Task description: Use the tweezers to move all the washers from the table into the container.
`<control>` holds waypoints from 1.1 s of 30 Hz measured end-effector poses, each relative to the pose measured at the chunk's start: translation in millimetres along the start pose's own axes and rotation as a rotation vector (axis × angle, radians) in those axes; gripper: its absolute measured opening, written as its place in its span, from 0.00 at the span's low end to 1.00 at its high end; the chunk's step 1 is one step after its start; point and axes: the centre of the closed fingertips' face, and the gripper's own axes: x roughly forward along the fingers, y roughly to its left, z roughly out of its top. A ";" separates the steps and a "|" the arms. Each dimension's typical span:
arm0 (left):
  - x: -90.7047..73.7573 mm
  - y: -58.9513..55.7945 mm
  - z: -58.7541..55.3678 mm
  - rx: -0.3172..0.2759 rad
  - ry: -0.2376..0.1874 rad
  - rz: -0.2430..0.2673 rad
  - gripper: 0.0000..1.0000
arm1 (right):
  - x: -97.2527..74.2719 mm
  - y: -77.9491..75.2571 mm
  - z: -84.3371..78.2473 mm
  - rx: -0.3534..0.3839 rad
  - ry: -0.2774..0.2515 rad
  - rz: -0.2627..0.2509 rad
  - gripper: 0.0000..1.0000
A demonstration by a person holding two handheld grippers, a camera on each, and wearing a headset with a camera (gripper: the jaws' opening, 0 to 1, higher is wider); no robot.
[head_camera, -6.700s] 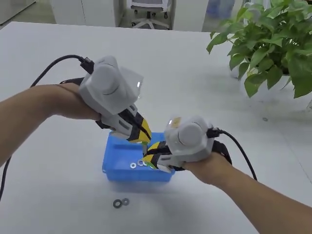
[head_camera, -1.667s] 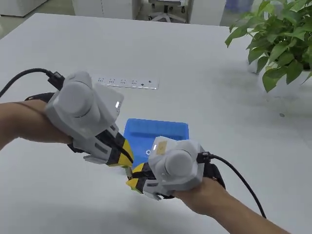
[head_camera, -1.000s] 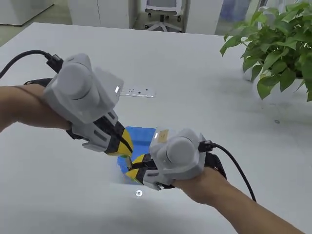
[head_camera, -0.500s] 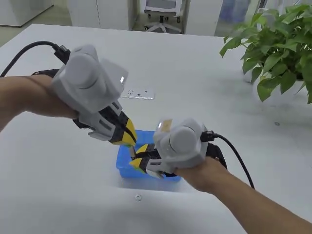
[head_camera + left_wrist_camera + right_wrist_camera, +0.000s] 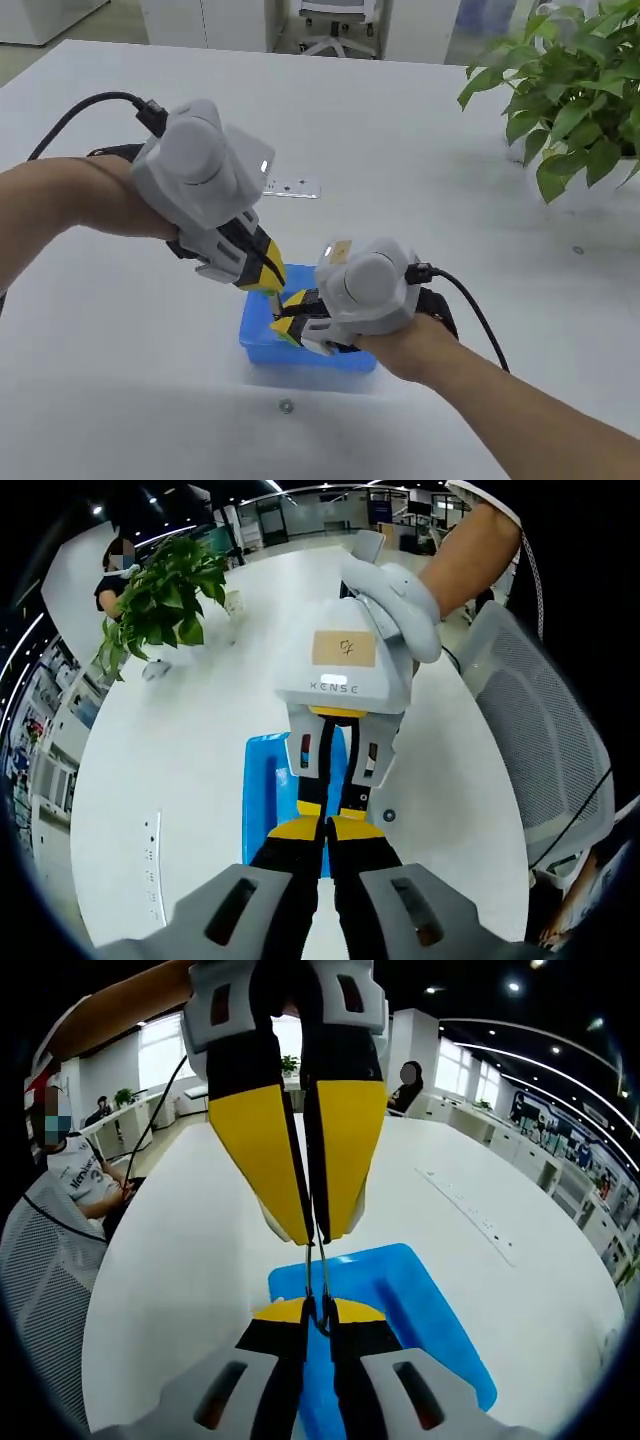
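The blue container (image 5: 256,338) sits on the white table, and a single washer (image 5: 286,406) lies just in front of it, also seen as the washer (image 5: 389,815). My left gripper (image 5: 272,286) and right gripper (image 5: 287,325) meet tip to tip above the container's front part. Thin metal tweezers (image 5: 313,1260) run between the left gripper (image 5: 315,1235) and the right gripper (image 5: 318,1312), and both pairs of jaws are shut on them. The tweezer tips are hidden, so I cannot tell whether they hold a washer. The container (image 5: 425,1305) lies below the jaws.
A white power strip (image 5: 290,187) lies on the table behind the container. A potted green plant (image 5: 575,95) stands at the far right. A cable (image 5: 470,310) trails from the right gripper. Office chairs stand beyond the table's far edge.
Both grippers, still joined at the tweezers, have moved from the table in front of the container to above it. One washer still lies in front.
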 end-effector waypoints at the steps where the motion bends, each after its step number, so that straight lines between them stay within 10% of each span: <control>1: 1.8 0.7 -1.6 -0.001 0.004 -0.002 0.05 | 1.2 -0.5 -1.1 0.002 0.002 0.002 0.09; 33: 23.9 15.0 -19.1 -0.023 0.043 -0.023 0.06 | 23.9 -13.1 -20.6 0.086 0.056 0.039 0.10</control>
